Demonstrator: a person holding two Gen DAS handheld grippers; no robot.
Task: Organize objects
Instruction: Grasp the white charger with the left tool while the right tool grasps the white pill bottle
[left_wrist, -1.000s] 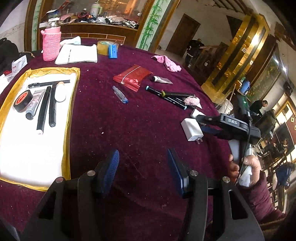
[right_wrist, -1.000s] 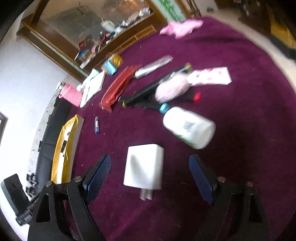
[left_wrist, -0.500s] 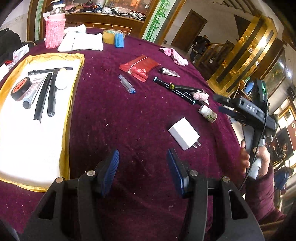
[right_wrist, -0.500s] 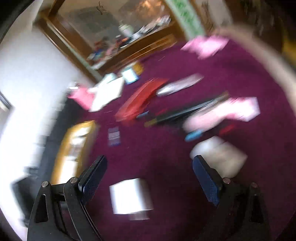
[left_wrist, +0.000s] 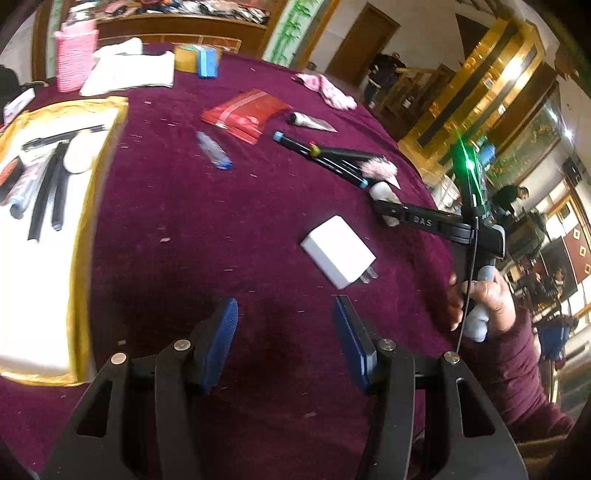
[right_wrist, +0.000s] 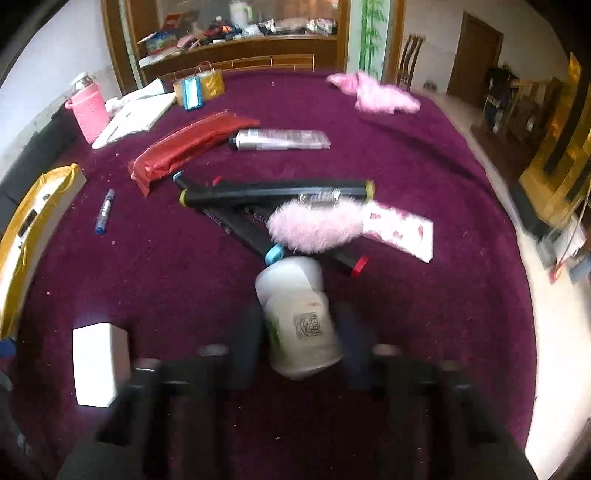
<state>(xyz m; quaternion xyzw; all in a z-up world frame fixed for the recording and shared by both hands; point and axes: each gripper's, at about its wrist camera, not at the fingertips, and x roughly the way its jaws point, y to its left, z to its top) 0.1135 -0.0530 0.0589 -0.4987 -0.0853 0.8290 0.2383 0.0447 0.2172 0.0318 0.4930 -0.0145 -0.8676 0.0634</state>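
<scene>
A small white bottle (right_wrist: 299, 317) lies on the maroon table (right_wrist: 192, 266) between the fingers of my right gripper (right_wrist: 299, 332), which look closed against its sides, though they are blurred. In the left wrist view the right gripper (left_wrist: 388, 212) reaches over that bottle (left_wrist: 382, 192). My left gripper (left_wrist: 284, 332) is open and empty above bare cloth. A white charger (left_wrist: 338, 251) lies just ahead of it; it also shows in the right wrist view (right_wrist: 98, 363).
A gold-edged white tray (left_wrist: 83, 236) with pens, tape and a tube sits at the left. Markers (right_wrist: 273, 192), a pink pom-pom (right_wrist: 314, 227), a red pouch (right_wrist: 188, 146), a silver tube (right_wrist: 280, 139), a blue pen (right_wrist: 104, 211) and a pink cloth (right_wrist: 373, 94) lie beyond.
My right gripper swung from over the charger to the white bottle and its fingers closed in around it. The left gripper stayed open and shifted slightly.
</scene>
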